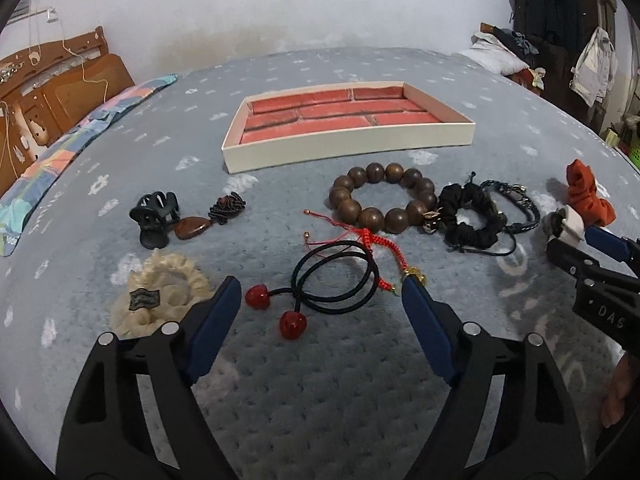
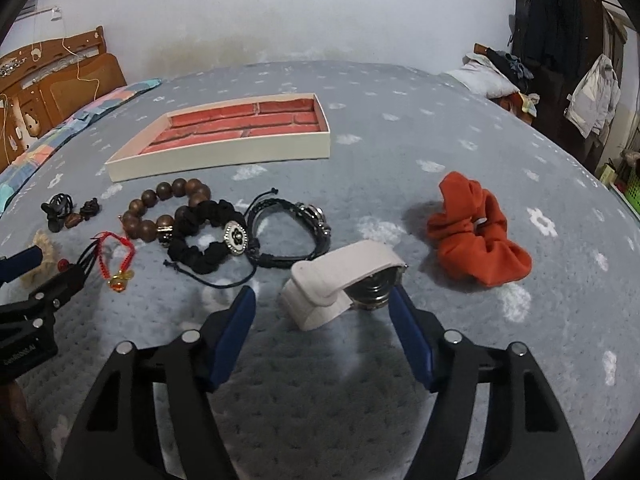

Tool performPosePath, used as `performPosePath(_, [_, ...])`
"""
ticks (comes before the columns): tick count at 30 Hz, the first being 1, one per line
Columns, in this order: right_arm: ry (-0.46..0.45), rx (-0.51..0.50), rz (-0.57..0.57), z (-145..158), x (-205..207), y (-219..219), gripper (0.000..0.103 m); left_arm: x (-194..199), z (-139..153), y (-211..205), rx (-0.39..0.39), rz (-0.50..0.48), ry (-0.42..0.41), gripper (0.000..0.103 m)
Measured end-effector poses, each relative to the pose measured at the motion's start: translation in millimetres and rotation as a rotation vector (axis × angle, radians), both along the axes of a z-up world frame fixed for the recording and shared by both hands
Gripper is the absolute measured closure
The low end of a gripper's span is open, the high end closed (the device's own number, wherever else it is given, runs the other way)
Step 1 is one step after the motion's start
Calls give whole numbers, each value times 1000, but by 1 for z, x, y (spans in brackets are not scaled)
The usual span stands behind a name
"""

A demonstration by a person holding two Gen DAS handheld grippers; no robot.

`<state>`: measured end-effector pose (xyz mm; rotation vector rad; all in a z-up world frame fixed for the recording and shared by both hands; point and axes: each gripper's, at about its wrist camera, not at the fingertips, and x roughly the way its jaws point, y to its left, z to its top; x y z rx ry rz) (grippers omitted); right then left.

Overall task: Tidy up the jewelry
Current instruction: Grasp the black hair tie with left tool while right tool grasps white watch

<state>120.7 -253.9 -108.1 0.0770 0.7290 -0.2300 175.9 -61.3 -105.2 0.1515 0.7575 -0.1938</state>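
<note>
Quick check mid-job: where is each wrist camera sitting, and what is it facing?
Left wrist: behind the left gripper, angled down at the black hair tie; open jaws, and the right gripper at right.
Right wrist: behind the right gripper, facing the white-strap watch; open jaws, left gripper at left.
Shared: tray, wooden bead bracelet, orange scrunchie.

Your left gripper (image 1: pixel 320 292) hangs with jaws wide over the black hair tie (image 1: pixel 336 276) with its two red hearts, pads clear of it. Beyond lie the wooden bead bracelet (image 1: pixel 382 196) and the red-lined box (image 1: pixel 348 148). Your right gripper (image 1: pixel 560 232) enters at the right edge.
</note>
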Motion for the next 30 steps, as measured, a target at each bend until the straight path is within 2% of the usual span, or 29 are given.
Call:
performPosePath(6, [8,-23,9,-2,5,5,42,11,-8,-1,1,2,41,24])
performPosePath(8, [7,-28,13,-1,5,6,45,15,-11,-1,3,5,53,32])
performPosePath(15, [-4,-11,23,0,4,4,51,14,-9,-2,7,-1,30,44])
performPosePath(17, [-9,-3,23,0,3,3,54,13,-8,-2,5,-4,29,53])
performPosePath(21, [5,40,40,-4,6,-1,59,14,-8,1,-14,-7,34,60])
performPosePath(23, [22,72,41,-8,10,-5,68,15,-9,4,-27,-2,43,64])
performPosePath(25, [20,121,45,-10,10,-11,70,18,-10,7,-41,5,57,73])
performPosePath(27, [5,165,47,-10,8,-17,71,18,-10,11,-59,9,58,75])
performPosePath(30, [-5,179,52,-10,7,-17,71,18,-11,12,-63,16,55,79])
